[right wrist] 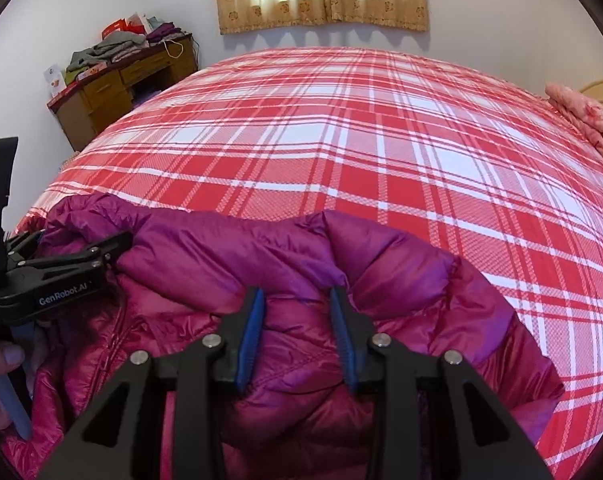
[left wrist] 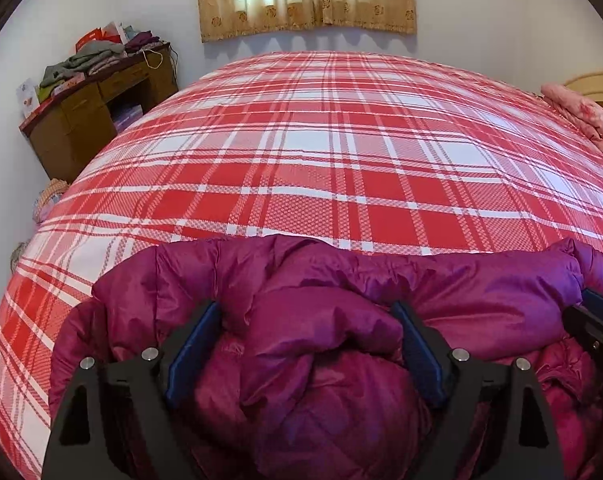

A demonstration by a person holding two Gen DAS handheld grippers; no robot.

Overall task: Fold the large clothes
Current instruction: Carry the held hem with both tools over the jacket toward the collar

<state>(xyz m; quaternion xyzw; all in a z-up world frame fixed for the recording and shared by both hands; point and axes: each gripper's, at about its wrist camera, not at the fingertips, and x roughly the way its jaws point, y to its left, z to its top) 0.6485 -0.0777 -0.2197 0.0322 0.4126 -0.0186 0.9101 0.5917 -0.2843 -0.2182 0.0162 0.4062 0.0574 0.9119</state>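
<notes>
- The magenta puffer jacket (left wrist: 309, 344) lies bunched at the near edge of the bed (left wrist: 341, 152), on its red-and-white plaid cover
- The left gripper (left wrist: 307, 344) points down at the jacket with its 2 blue-padded fingers (left wrist: 189, 352) spread wide; a puffy fold sits between them, and whether the pads press it cannot be told
- The right gripper (right wrist: 297, 340) has its fingers (right wrist: 251, 336) narrower, pinching a raised ridge of the jacket
- A pink quilt (left wrist: 581, 116) sits at the bed's far right edge
- A wooden desk (left wrist: 97, 108) piled with clothes stands beyond the left edge
</notes>
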